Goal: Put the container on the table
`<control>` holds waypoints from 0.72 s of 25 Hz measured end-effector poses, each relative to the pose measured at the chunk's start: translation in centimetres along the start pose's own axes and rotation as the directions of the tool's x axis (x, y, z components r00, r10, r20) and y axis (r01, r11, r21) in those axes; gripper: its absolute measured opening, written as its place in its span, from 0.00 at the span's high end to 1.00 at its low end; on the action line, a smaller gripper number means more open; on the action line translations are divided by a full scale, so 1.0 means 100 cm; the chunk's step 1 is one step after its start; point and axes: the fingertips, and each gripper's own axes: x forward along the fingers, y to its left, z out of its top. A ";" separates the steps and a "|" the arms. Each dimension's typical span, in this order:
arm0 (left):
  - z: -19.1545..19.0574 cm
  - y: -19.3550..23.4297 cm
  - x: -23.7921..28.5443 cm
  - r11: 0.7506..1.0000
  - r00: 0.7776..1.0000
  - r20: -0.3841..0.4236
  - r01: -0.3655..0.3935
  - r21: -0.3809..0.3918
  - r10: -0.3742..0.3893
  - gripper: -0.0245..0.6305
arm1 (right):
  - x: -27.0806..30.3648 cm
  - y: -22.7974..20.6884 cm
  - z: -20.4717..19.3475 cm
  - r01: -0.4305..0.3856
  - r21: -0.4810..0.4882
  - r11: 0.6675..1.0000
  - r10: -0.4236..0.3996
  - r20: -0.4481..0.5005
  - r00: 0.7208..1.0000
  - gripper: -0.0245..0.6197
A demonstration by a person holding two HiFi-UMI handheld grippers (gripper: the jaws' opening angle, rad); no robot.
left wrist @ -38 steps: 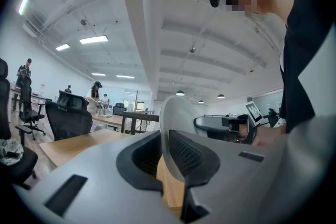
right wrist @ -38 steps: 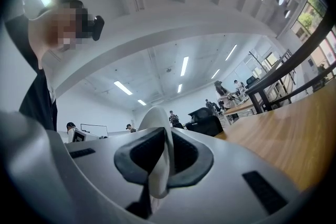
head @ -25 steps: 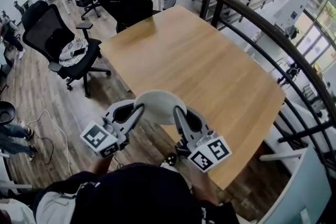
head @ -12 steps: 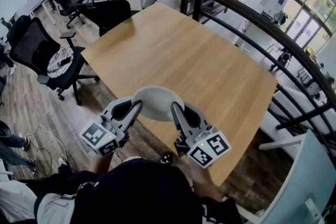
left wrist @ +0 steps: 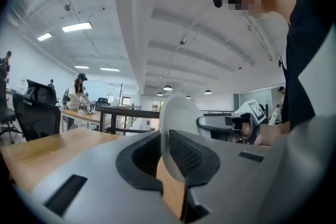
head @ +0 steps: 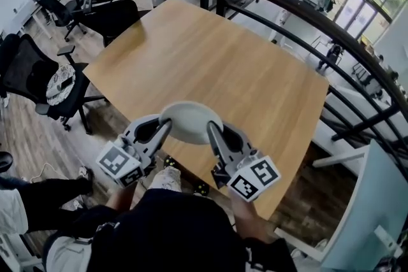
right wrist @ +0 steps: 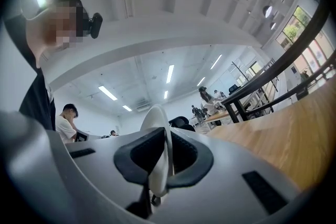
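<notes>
My left gripper [head: 166, 128], right gripper [head: 213, 132] both clenched on rim of white container [head: 190, 121], lower centre of frame, over near edge of table [head: 223, 67]. Risk: thin-rim pinch slips; set-down too near edge, container tips off.

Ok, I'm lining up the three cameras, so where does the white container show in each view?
Head view: container lower centre, between left claw and right claw.
Left gripper view: container centre, edge-on, pinched in the jaws.
Right gripper view: container lower centre, edge-on, pinched.
Shared landmark: the wooden table, in all three.
</notes>
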 end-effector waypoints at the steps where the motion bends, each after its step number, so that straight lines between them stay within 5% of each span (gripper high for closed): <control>1: -0.001 0.004 0.003 1.000 1.000 -0.006 0.005 -0.002 -0.005 0.92 | 0.003 -0.003 -0.001 0.009 0.002 1.000 -0.009 -0.003 1.000 0.92; 18: -0.004 0.102 0.057 0.992 0.992 -0.043 0.116 -0.046 -0.118 0.92 | 0.086 -0.061 -0.004 0.148 0.001 0.989 -0.148 -0.021 0.989 0.92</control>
